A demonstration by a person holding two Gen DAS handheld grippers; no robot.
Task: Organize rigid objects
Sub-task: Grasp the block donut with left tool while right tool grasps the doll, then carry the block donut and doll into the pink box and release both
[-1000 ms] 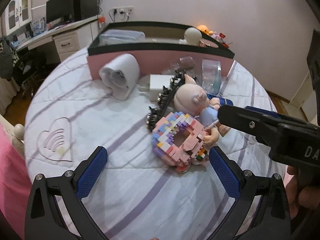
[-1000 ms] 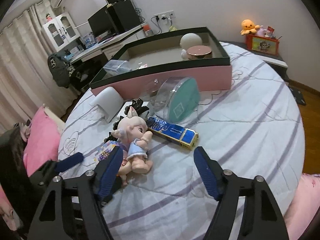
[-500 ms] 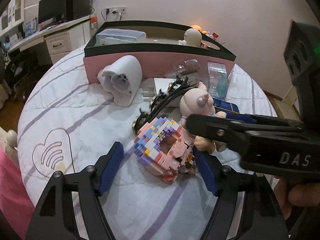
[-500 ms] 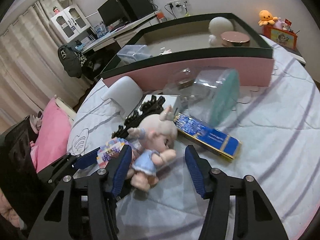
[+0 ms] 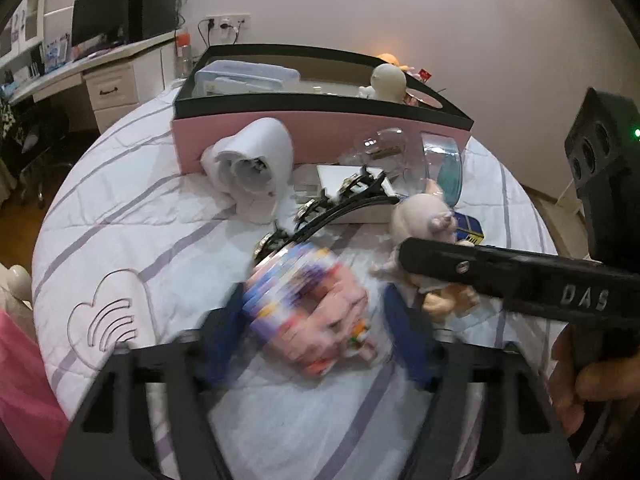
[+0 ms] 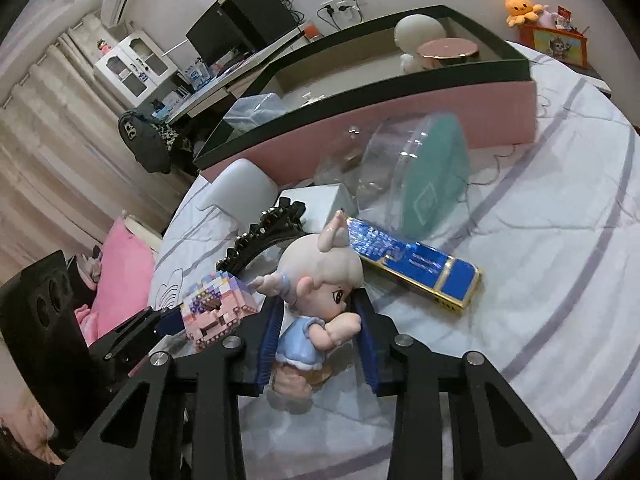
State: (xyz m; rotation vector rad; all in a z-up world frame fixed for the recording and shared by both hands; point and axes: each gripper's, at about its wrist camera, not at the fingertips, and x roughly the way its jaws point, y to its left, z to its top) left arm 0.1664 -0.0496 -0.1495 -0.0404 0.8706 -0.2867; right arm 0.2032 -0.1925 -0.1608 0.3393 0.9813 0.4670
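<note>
The right tool has its two blue pads pressed on the doll, one on each side of her body, and she stands on the bed. The left tool is partly open around the blurry block toy; I cannot tell if the pads touch it. Past both tools sits the pink box.

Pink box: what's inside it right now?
Inside the pink box: a clear lidded container, a white round figure and a rose-gold disc. The near wall hides the floor just behind it.
</note>
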